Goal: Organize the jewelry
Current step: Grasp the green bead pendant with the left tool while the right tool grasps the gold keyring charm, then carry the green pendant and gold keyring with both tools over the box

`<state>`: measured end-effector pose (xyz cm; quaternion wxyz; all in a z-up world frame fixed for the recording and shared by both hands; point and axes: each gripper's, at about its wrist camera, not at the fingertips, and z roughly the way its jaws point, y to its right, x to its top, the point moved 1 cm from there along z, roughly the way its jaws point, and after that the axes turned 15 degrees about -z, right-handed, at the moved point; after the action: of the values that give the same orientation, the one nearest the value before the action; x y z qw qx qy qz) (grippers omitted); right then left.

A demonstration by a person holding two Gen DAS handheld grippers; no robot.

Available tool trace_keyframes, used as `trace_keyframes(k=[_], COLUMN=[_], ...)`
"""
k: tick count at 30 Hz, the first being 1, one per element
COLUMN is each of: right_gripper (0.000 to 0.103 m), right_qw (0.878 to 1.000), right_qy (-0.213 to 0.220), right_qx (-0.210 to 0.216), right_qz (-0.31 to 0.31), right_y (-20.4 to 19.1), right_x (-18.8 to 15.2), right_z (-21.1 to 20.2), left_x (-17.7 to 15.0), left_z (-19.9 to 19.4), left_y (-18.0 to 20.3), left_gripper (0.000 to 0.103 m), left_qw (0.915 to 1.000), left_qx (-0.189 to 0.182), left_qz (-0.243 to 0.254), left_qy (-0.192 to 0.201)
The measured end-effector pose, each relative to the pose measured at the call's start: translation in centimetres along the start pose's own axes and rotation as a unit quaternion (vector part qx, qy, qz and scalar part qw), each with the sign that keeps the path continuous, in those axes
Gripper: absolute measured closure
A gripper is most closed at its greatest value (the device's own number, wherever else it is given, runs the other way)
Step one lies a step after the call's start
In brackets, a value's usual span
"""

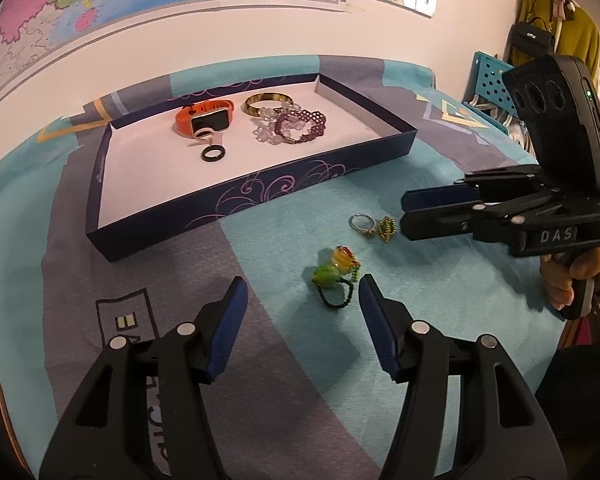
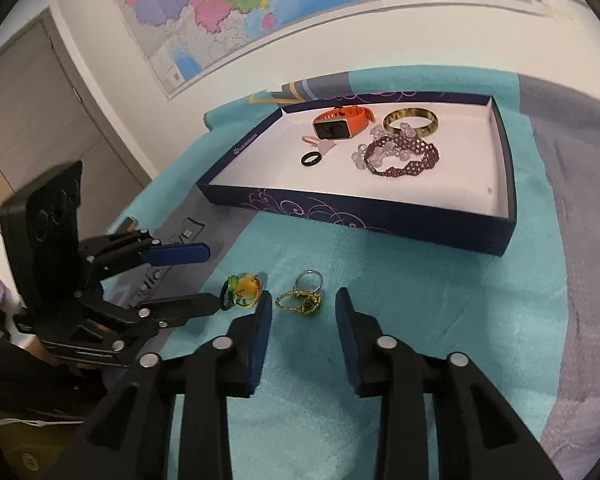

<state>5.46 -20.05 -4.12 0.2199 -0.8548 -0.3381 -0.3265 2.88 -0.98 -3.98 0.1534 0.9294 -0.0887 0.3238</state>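
A navy tray (image 1: 260, 192) (image 2: 340, 216) with a white floor holds an orange watch (image 1: 204, 118), a gold bangle (image 1: 266, 104), a purple beaded bracelet (image 1: 300, 124) and a black ring (image 1: 213, 153). On the cloth in front of it lie a silver ring (image 2: 309, 280), a gold-and-green ring (image 2: 300, 302) and a yellow-green beaded ring (image 1: 334, 276). My right gripper (image 2: 304, 295) (image 1: 405, 216) is open, with the gold-and-green ring lying loose between its tips. My left gripper (image 1: 303, 284) (image 2: 210, 278) is open; the beaded ring lies just ahead, near its right finger.
A teal and grey cloth (image 1: 440, 280) covers the table. A wall with a map (image 2: 228, 4) rises behind the tray. At the far right stand a teal perforated rack (image 1: 488, 80) and hanging clothes and a bag (image 1: 540, 36). A hand (image 1: 568, 276) grips the right gripper's handle.
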Motion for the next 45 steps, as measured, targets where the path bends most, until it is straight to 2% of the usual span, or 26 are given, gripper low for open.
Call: trace_keyframes(k=[4,8,10,13,20,23,25,33,45], right_gripper=[0.071,0.072,0.081,0.082,0.088,0.090,0.090,0.092,0.092], right_qw=[1.000,0.999,0.998,0.997,0.998,0.998,0.999,0.999,0.999], right_qy=[-0.010,-0.027,-0.035,-0.038,-0.033,-0.028,-0.027,-0.016,0.008], right_qx=[-0.009,-0.021,-0.028,-0.033,-0.031,-0.027,-0.026,-0.024,-0.030], right_qz=[-0.018,-0.040,-0.050,-0.057,-0.051,-0.043,-0.039,-0.025,-0.018], right_y=[-0.4,-0.9,-1.2,-1.5,-1.5,-1.5,-1.4,-1.2,-0.9], right_x=[0.5,0.7,0.7,0.6,0.3,0.2,0.1,0.0,0.8], right_z=[0.7,1.4,1.6,1.6,1.1,0.7,0.5,-0.1,-1.1], left_x=[-0.1,-0.1,-0.1,0.0,0.1,0.1,0.1,-0.1,0.6], left_z=[0.0,0.4,0.6,0.8,1.3,1.4,1.4,0.8,-1.2], left_y=[0.3,0.4,0.3,0.3,0.9,0.8,0.8,0.5,-0.1], left_gripper=[0.047,0.054,0.058,0.063,0.067,0.077,0.080,0.080,0.080], left_qw=[0.9999,0.9998,0.9996,0.9995,0.9992,0.9992,0.9993,0.9994,0.9996], left_qx=[-0.010,-0.017,-0.020,-0.026,-0.027,-0.024,-0.022,-0.025,-0.024], left_qz=[0.003,0.004,0.002,0.000,0.010,0.010,0.009,0.002,-0.013], left_qy=[-0.005,-0.013,-0.017,-0.021,-0.027,-0.029,-0.029,-0.025,0.005])
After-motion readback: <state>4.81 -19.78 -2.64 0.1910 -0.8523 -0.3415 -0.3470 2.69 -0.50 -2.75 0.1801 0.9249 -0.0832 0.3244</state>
